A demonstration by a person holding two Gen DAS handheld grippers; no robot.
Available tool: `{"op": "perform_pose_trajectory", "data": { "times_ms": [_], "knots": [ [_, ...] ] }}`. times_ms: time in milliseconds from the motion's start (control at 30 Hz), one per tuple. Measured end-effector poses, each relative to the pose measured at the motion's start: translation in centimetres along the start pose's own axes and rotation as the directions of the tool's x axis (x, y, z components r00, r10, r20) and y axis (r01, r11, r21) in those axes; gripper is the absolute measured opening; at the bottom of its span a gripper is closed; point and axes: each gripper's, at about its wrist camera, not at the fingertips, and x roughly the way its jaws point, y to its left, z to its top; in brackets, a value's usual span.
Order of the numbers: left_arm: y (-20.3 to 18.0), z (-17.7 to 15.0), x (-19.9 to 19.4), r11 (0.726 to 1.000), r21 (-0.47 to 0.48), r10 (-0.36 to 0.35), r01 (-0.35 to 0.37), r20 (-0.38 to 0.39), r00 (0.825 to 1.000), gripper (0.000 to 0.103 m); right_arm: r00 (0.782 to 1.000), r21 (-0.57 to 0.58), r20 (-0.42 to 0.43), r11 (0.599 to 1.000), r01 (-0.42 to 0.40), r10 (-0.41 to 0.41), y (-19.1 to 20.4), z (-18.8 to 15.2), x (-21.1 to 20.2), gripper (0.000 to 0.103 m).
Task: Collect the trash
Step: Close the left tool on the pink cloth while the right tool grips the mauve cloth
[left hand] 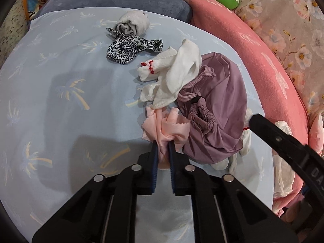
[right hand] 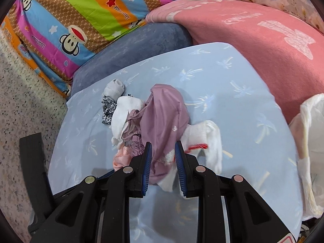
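A pile of cloth items lies on a light blue palm-print sheet (left hand: 60, 81). My left gripper (left hand: 163, 141) is shut on a pink cloth (left hand: 172, 128) at the pile's near edge. Beside it lie a purple drawstring bag (left hand: 218, 109), white socks with red thread (left hand: 174, 70), a leopard-print piece (left hand: 129, 47) and a grey rolled sock (left hand: 131, 24). My right gripper (right hand: 163, 144) is open, its jaws astride the near edge of the purple bag (right hand: 162, 117). A white sock with red thread (right hand: 206, 139) lies right of it. The pink cloth (right hand: 121, 159) shows at the left.
A pink blanket (right hand: 253, 40) rises at the right, a blue-grey cushion (right hand: 131, 48) behind the sheet, and a striped cartoon pillow (right hand: 70, 20) at the back left. A white plastic bag (right hand: 309, 151) sits at the right edge. Speckled floor (right hand: 24, 101) is at the left.
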Motion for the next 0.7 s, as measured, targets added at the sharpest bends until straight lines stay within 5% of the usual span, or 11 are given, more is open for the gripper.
{"op": "perform_pose_trajectory", "data": {
  "times_ms": [233, 333, 700],
  "knots": [
    [0.7, 0.1, 0.1, 1.0, -0.019, -0.022, 0.022, -0.026, 0.999, 0.008, 0.998, 0.002, -0.062, 1.0, 0.021, -0.021, 0.4, -0.6, 3.6, 0.028],
    [0.8, 0.0, -0.2, 1.0, -0.02, -0.019, 0.019, -0.024, 1.0, 0.007, 0.998, -0.003, -0.067, 1.0, 0.012, -0.012, 0.5, -1.1, 3.6, 0.009],
    [-1.9, 0.0, -2.7, 0.999, 0.019, -0.049, 0.049, 0.027, 0.998, 0.006, 0.997, -0.036, 0.074, 0.999, -0.016, 0.019, 1.3, -0.4, -3.2, 0.002]
  ]
}}
